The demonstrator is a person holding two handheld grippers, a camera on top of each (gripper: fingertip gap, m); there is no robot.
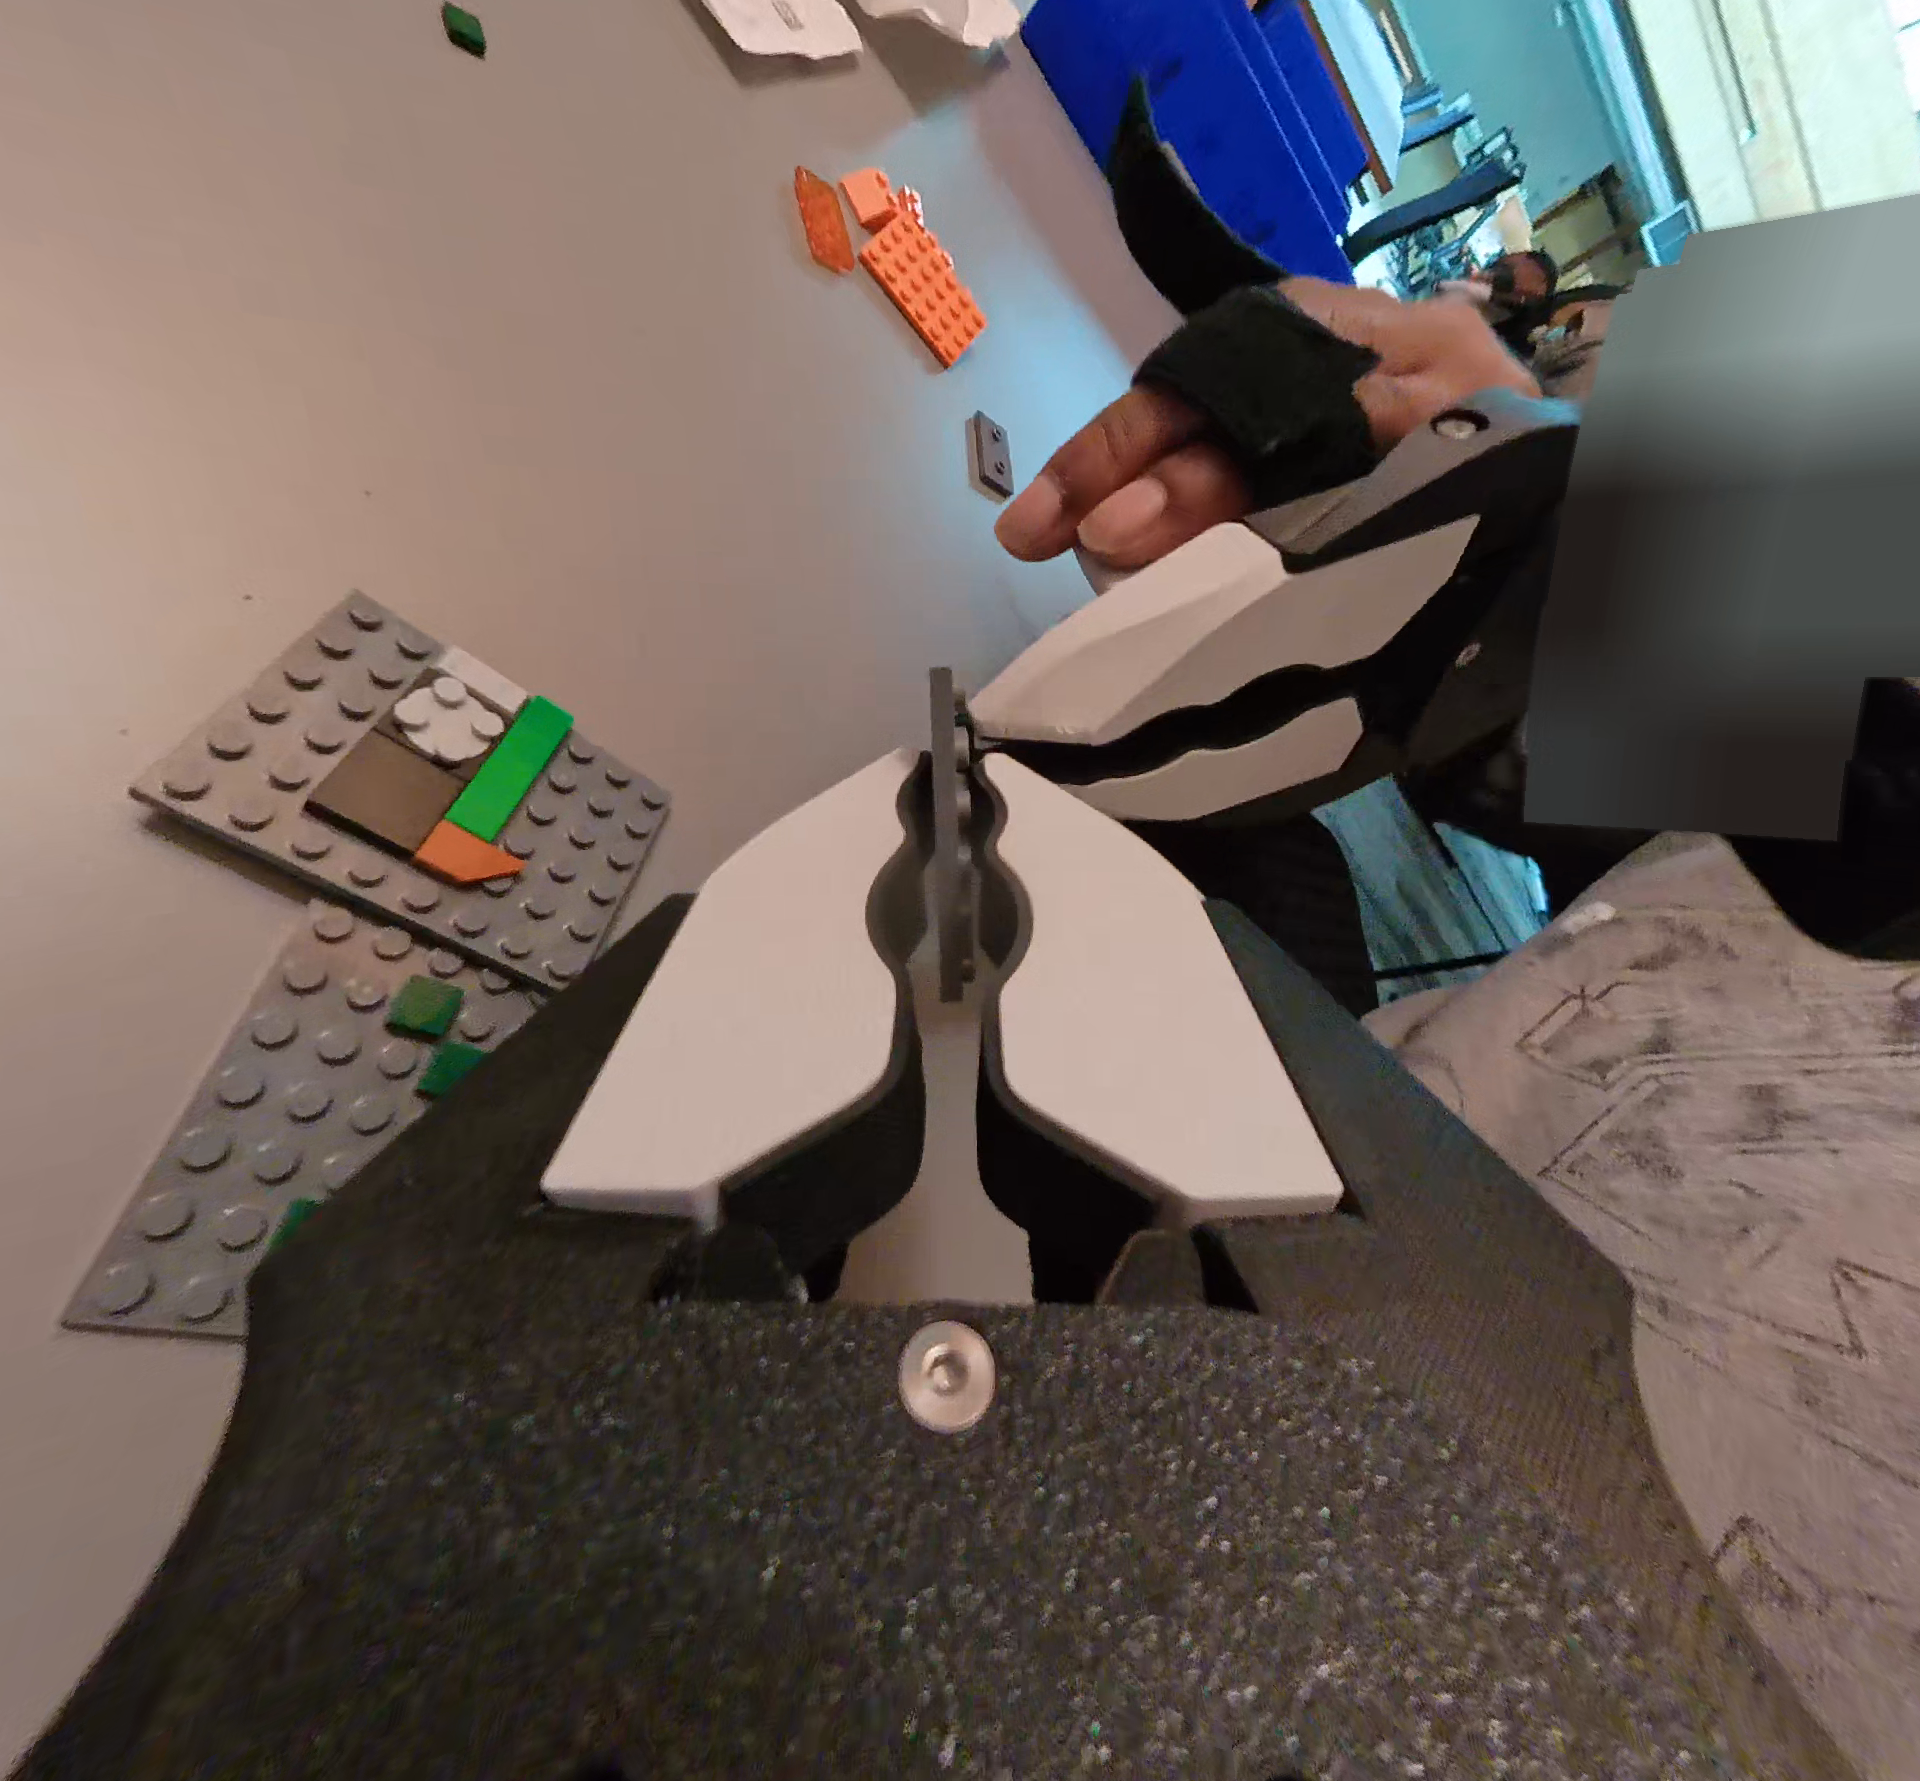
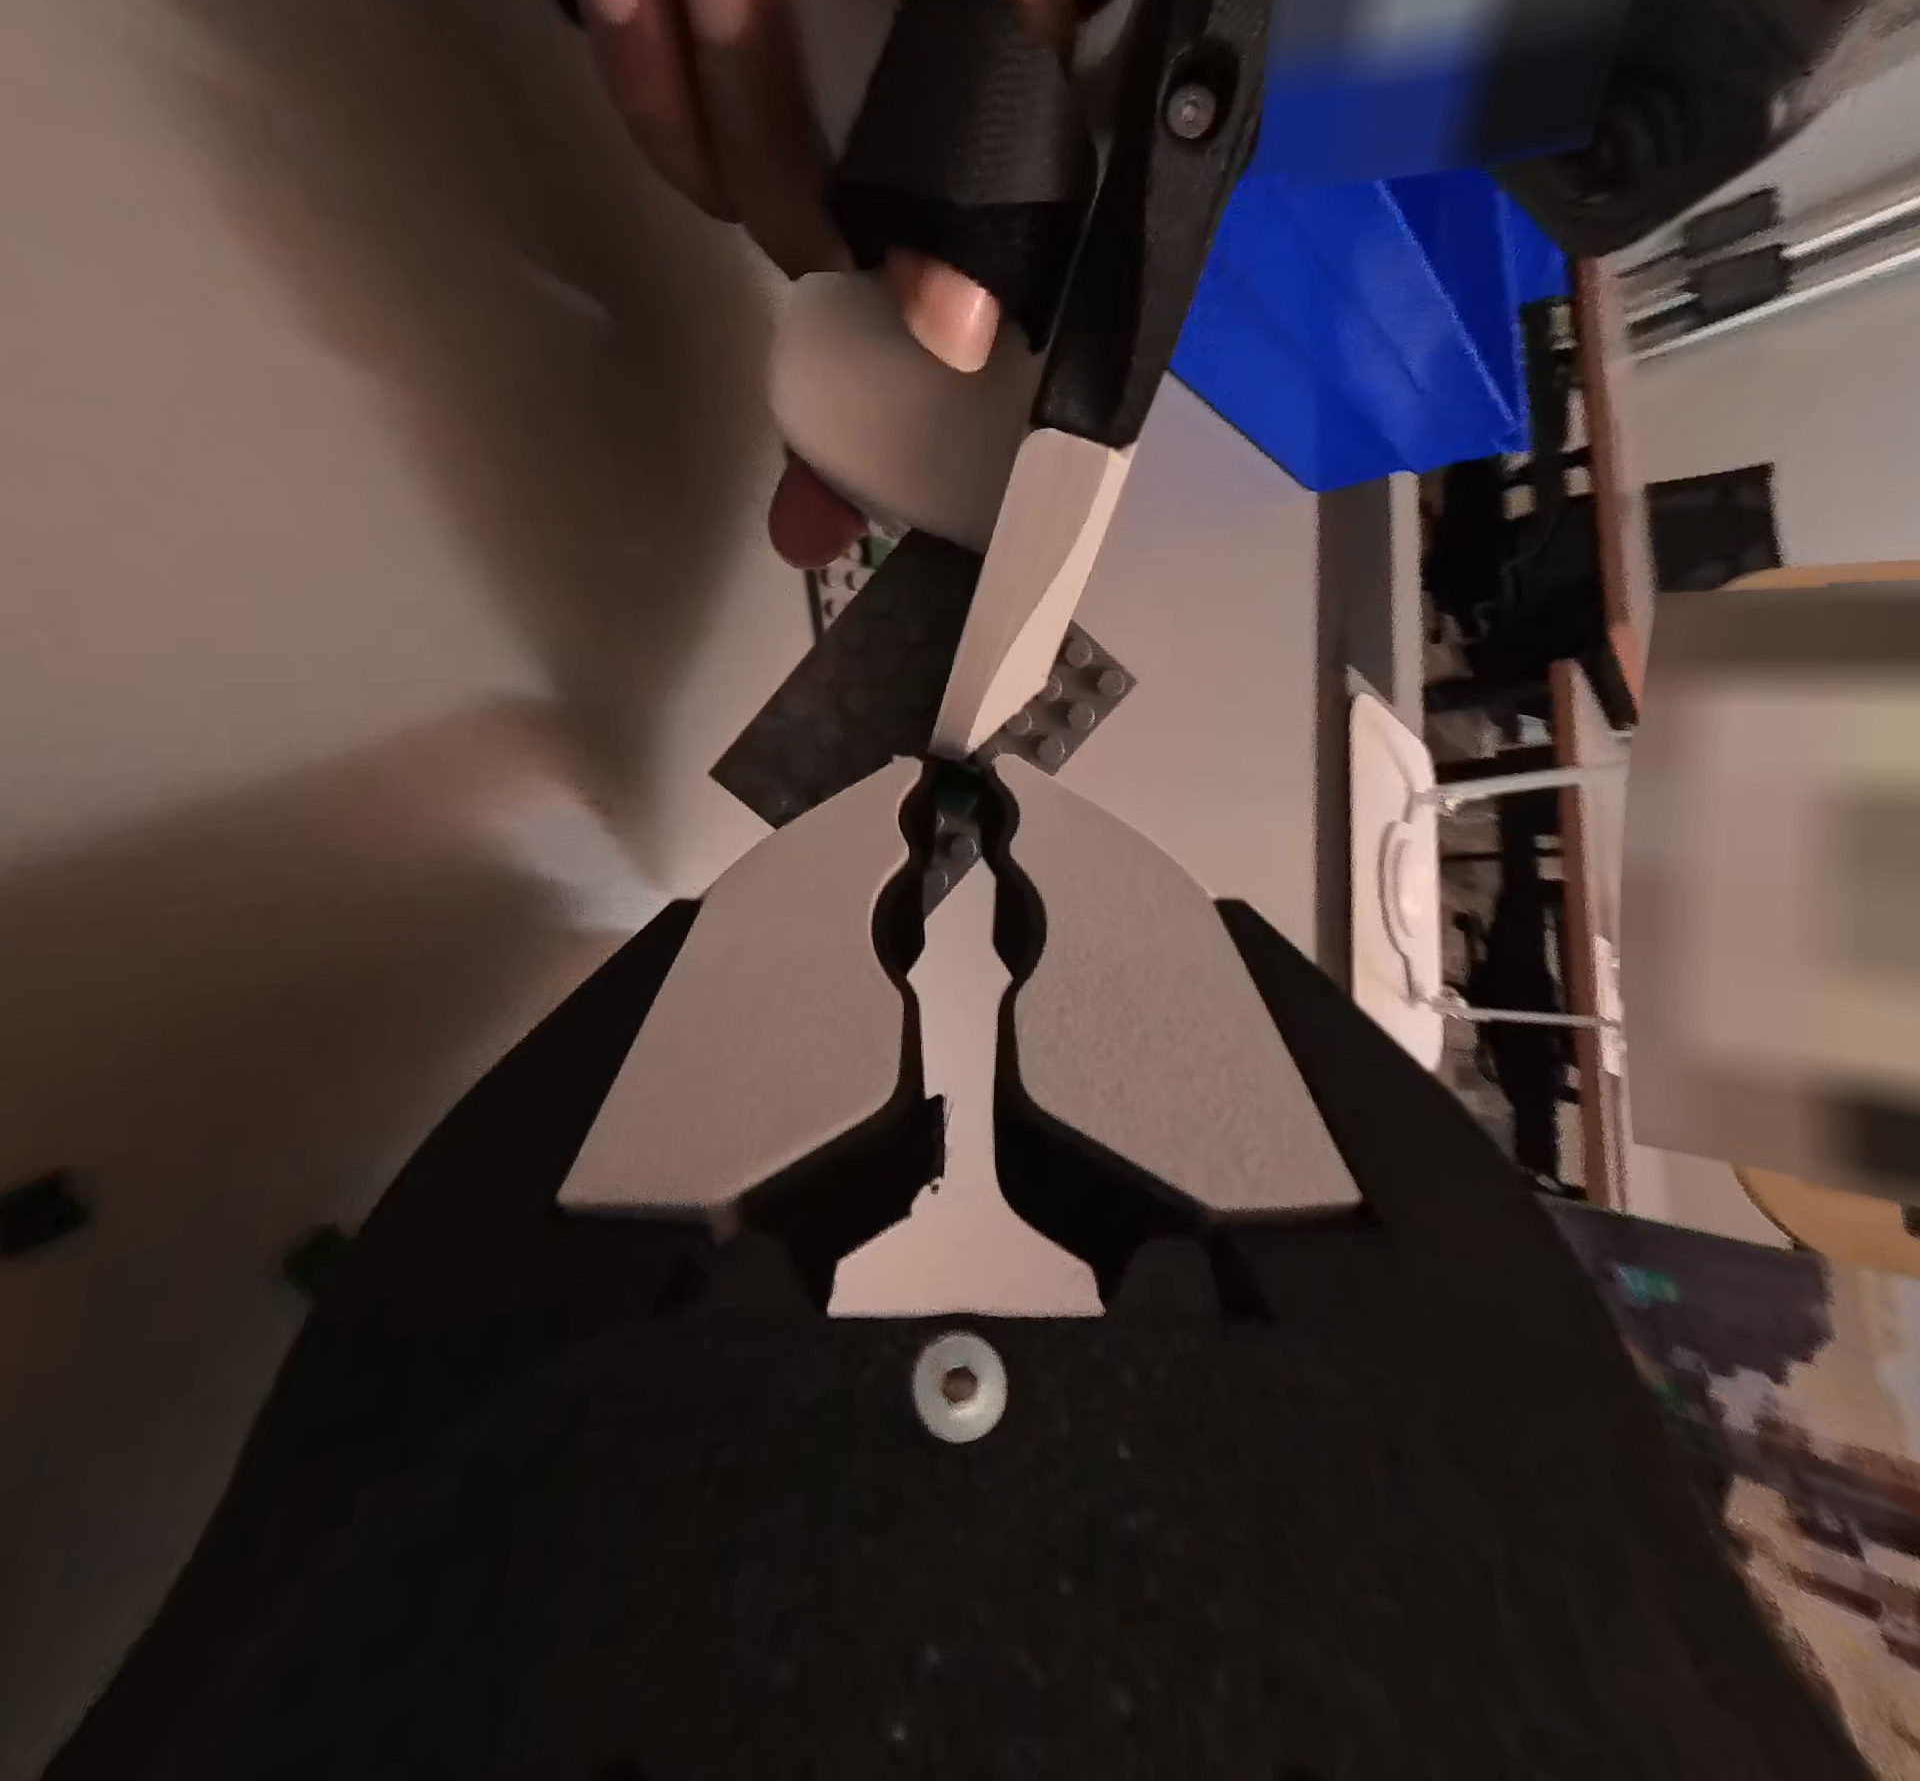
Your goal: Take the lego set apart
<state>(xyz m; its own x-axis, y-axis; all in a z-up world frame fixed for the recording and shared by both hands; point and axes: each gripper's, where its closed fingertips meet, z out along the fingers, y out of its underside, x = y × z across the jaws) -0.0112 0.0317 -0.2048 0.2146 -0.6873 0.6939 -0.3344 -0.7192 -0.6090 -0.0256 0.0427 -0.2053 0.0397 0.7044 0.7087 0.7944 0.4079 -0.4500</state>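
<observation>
Left wrist view: the left gripper (image 1: 951,775) is clenched on a thin grey plate (image 1: 952,838), held edge-on above the table (image 1: 520,381), long axis along the fingers; the right gripper (image 1: 977,729) pinches at its far end.

Right wrist view: the right gripper (image 2: 961,781) grasps a small green piece (image 2: 956,801) on the plate (image 2: 1070,708), whose long axis runs diagonally.

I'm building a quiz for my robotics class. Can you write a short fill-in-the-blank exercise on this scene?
1. The left gripper has its jaws shut on a thin ____ plate.
2. The loose plates lying together on the table are ____.
3. The long tile on the studded grey baseplate is ____.
4. The bin beyond the papers is ____.

Missing words: grey; orange; green; blue
</observation>
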